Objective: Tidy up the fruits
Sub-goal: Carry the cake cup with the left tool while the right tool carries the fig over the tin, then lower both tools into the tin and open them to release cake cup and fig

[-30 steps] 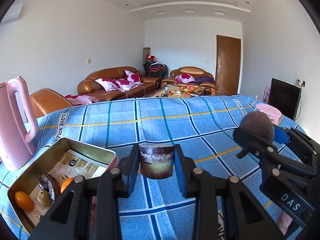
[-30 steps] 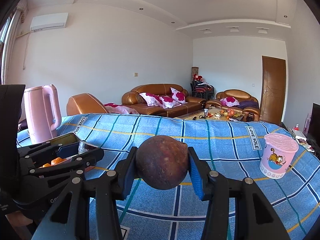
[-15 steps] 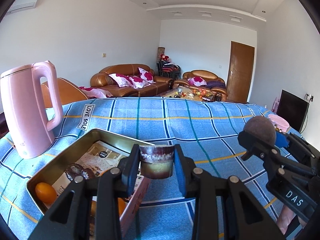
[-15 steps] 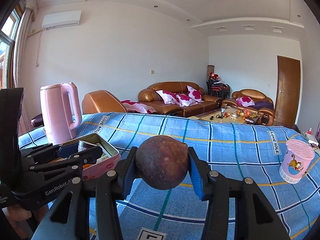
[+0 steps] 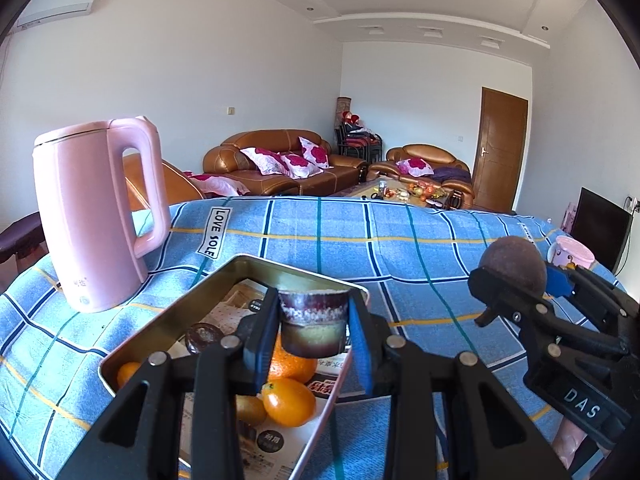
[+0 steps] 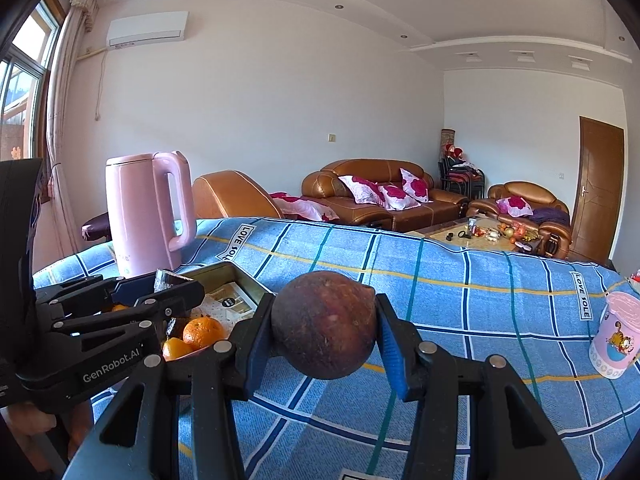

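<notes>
I am holding my left gripper clamped on a small jelly cup, a squat tapered tub with a dark purple band at the top, a frothy white line beneath and a paler yellowish base. Its blue pads are pressing on both sides of the cup, which is hanging above the near end of the metal tin.

The tin is a shallow rectangle with rounded corners, dull gold inside, pink on its outer wall, and lined with printed paper. Inside it are lying glossy, dimpled oranges, a smaller orange fruit by the left wall, and a round dark wrapped piece.

I am gripping a round brown fruit in my right gripper; its skin is matte, rough and mottled reddish brown, and the pads are closing on its widest part. It is hanging over bare cloth, to the right of the tin.

The tablecloth is a soft blue plaid with yellow, teal and navy lines. A smooth pink kettle is standing just beside the tin's far left corner. A pink printed cup is sitting well apart near the right edge, leaving wide open cloth between it and the tin.
</notes>
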Available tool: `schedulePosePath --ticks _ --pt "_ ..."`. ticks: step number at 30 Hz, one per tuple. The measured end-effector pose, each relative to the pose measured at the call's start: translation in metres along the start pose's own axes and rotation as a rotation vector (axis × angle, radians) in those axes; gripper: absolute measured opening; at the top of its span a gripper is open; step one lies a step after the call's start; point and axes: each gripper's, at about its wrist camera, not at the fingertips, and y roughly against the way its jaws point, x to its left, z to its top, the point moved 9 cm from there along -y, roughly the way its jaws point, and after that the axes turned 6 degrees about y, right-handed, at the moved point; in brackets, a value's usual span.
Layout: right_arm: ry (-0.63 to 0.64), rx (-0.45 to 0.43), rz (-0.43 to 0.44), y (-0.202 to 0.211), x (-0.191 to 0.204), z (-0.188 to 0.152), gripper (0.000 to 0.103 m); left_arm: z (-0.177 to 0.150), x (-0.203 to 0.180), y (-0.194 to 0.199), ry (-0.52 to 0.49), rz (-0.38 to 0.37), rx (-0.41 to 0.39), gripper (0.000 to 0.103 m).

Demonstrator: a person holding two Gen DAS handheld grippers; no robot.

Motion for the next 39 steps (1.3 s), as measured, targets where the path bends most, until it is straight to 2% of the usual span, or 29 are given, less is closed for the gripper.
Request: schedulePosePath --ticks 11,18,26,39 --pt "0.043 -0.020 0.053 -0.008 0.029 0.016 0.050 0.007 0.023 0.008 0.006 0.061 -0.021 0.035" --pt "0.058 -0.017 0.078 -0.015 0.041 0.020 0.050 0.007 0.045 0.009 0.031 0.102 -0.006 0.035" --pt "0.069 0.016 0.112 -0.036 0.054 0.020 0.050 0.005 0.068 0.005 0.054 0.143 0.008 0.035" --pt "0.054 0.127 0.150 -0.084 0.067 0.008 0.050 -0.012 0.089 -0.015 0.073 0.196 0.093 0.035"
